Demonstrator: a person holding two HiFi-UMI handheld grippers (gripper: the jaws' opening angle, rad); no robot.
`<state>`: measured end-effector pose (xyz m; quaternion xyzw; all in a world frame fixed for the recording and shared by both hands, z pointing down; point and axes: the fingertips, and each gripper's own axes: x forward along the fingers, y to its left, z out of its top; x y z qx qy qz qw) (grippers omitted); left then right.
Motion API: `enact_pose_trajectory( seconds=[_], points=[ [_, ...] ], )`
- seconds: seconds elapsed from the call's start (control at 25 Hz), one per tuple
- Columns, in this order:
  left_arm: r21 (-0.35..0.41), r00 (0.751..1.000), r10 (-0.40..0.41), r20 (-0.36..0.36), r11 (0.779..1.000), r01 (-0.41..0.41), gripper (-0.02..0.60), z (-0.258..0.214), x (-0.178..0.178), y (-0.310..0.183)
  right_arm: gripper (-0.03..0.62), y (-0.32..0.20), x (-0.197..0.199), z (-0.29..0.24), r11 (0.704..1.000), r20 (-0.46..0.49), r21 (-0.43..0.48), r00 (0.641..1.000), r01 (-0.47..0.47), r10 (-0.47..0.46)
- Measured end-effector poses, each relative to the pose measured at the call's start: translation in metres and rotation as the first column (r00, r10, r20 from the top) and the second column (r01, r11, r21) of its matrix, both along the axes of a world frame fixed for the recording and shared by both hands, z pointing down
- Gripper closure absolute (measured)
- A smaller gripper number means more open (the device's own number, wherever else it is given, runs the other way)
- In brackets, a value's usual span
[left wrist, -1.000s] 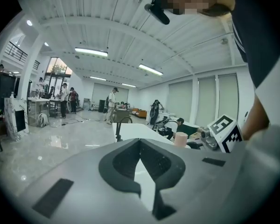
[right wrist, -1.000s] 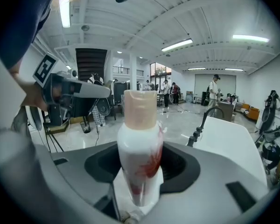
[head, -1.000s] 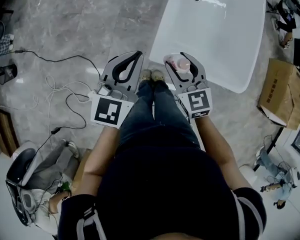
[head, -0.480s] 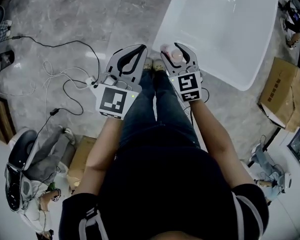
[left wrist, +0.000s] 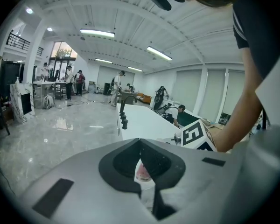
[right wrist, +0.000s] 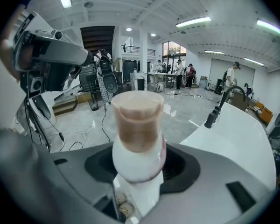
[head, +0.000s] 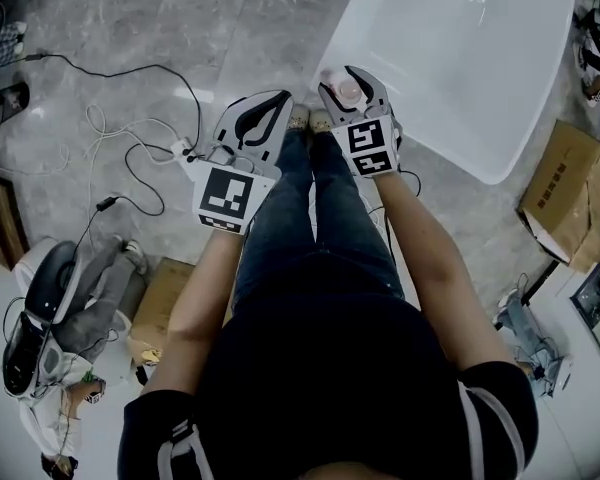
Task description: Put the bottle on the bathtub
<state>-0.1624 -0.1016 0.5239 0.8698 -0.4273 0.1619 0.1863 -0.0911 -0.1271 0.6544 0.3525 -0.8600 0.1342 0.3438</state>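
In the right gripper view a white bottle [right wrist: 137, 134] with a pinkish-brown cap stands upright between the jaws of my right gripper [right wrist: 139, 174], which is shut on its body. From the head view, the right gripper [head: 346, 76] holds the bottle [head: 348, 91] at the near left corner of the white bathtub [head: 460, 58]. The tub's rim [right wrist: 242, 139] and its dark faucet [right wrist: 219, 108] lie to the right of the bottle. My left gripper [head: 282, 98] is shut and empty, just left of the right one above the grey floor. Through its jaws the bottle [left wrist: 143, 171] shows.
Cables and a power strip [head: 130, 158] trail over the marble floor on the left. Cardboard boxes sit at the right [head: 570, 193] and lower left [head: 165, 308]. My shoes [head: 300, 118] stand against the tub's side. People and desks [left wrist: 67, 80] are far off.
The right gripper with the bottle has shifted forward and slightly left along the tub's near corner. The left gripper has moved forward alongside it. The head camera has swung, so the tub sits further right.
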Motion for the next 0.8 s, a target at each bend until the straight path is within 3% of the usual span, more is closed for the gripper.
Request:
enact_pose_trajectory(
  seconds=[0.8],
  points=[
    [-0.073, 1.000, 0.016, -0.001, 0.997, -0.016, 0.557, 0.019, 0.013, 0.013, 0.356, -0.016, -0.001, 0.032, 0.999, 0.005, -0.027, 1.000, 0.021, -0.021]
  ],
)
